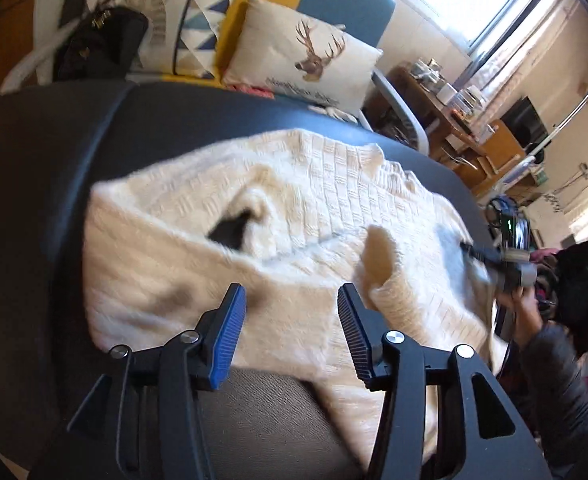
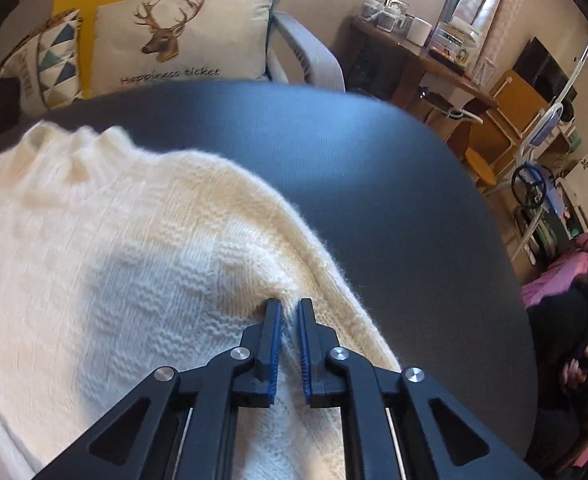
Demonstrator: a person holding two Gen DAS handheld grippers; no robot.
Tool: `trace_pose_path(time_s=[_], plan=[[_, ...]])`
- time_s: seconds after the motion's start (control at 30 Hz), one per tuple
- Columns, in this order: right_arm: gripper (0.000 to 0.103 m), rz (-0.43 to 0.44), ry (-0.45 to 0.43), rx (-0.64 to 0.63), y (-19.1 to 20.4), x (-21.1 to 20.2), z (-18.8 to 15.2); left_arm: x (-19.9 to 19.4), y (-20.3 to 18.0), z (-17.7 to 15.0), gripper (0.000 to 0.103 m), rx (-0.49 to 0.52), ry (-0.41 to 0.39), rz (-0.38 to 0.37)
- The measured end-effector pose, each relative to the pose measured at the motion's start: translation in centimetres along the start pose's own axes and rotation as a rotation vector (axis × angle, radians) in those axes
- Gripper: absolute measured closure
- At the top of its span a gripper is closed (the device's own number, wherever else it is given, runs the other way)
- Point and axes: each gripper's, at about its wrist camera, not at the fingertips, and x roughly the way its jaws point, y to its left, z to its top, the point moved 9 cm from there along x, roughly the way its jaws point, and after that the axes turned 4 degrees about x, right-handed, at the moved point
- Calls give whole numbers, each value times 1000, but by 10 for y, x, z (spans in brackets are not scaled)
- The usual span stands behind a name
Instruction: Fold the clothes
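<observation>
Risk first. I judge the right gripper (image 2: 289,312) has only a thin pinch of knit near the sweater's (image 2: 133,260) right edge. The fuzzy yarn may slip out under a pull, or a single layer may lift while the layer beneath stays flat, spoiling the fold. The left gripper (image 1: 289,300) grips nothing, so any pull from the right alone may drag the whole sweater across the smooth dark table (image 2: 374,184) toward its edge. A loose sleeve cuff (image 1: 378,256) stands up just beside the left gripper's right finger (image 1: 354,332); I judge it could snag on that finger when the gripper descends. Both views are motion-blurred, so my reading of the layers is uncertain.

Fingers, nearest first. In the left wrist view, the left gripper's fingers stand about half open over the near part of the sweater, with nothing pressed between the pads. Whether the right finger touches the cuff I cannot tell. In the right wrist view, the right gripper's jaws are nearly closed, and a ridge of knit rises in the narrow gap between the blue pads (image 2: 274,344); I read this as a grip on the sweater.

The sweater lies spread across the table's middle, its near part hanging over the near edge, its collar toward the far edge. Beyond the table, a deer cushion (image 2: 173,36) sits on a sofa.
</observation>
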Motion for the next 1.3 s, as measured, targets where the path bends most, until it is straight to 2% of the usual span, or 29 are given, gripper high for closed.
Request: trace_pose_path(time_s=[0.07,0.1,0.13,0.17,0.2,0.23,0.27,0.3,0.37,0.43,0.47,0.57,0.63,0.67,0.73,0.8,0.83,0.87,0.93,1.0,1.03,1.1,1.13,1.23,1.27,1.3], plan=[[97,-38,-33,-23,3,-9,44,-9,6,11,52,-4,-26,19],[102,-65,-75,-44,9,-19,68,-14,9,16,52,-7,-43,28],[103,-106,-147,-64,10,-35,96,-20,13,20,52,-10,-62,41],[103,-101,-195,-69,12,-49,116,-26,17,24,51,-13,-82,53],[96,-94,-240,-75,15,-62,135,-31,21,27,49,-16,-99,62],[76,-30,-178,-90,23,-62,143,-34,22,29,46,-21,-113,60],[74,5,-92,-112,28,-58,141,-36,24,28,44,-32,-123,53],[74,64,-37,-129,33,-62,131,-36,24,26,44,-35,-127,46],[74,275,18,-125,63,-82,107,-33,20,18,43,-20,-122,49],[74,475,73,-180,100,-113,63,-25,16,5,43,4,-105,57],[74,531,90,-243,124,-127,41,-21,12,-3,43,8,-89,45],[74,612,124,-363,169,-146,-7,-10,1,-25,43,16,-44,12],[73,673,142,-382,204,-152,-22,-8,-4,-39,43,10,-27,-9],[72,682,174,-407,222,-150,-30,-8,-7,-44,43,9,-22,-24],[72,528,168,-475,240,-131,-43,-11,-13,-55,43,15,-12,-42],[75,432,68,-501,247,-128,-39,-14,-17,-64,43,22,-11,-51],[91,378,24,-509,245,-132,-35,-16,-18,-68,43,32,-11,-50],[97,365,4,-493,236,-140,-35,-19,-19,-71,43,41,-16,-43],[98,340,-37,-461,218,-157,-33,-23,-20,-77,43,61,-24,-35],[98,374,-84,-376,190,-188,-37,-25,-20,-83,43,71,-26,-41],[99,423,-127,-311,166,-215,-34,-26,-19,-85,43,71,-25,-44],[99,445,-221,-200,120,-272,-40,-24,-18,-88,43,63,-18,-61],[103,448,-277,-143,94,-303,-43,-23,-19,-89,43,58,-15,-71],[103,481,-406,7,18,-380,-62,-19,-22,-91,43,49,-6,-103],[100,497,-443,54,-9,-404,-72,-17,-25,-91,43,51,-4,-110],[95,439,-476,117,-34,-414,-82,-15,-28,-91,43,55,-2,-113]])
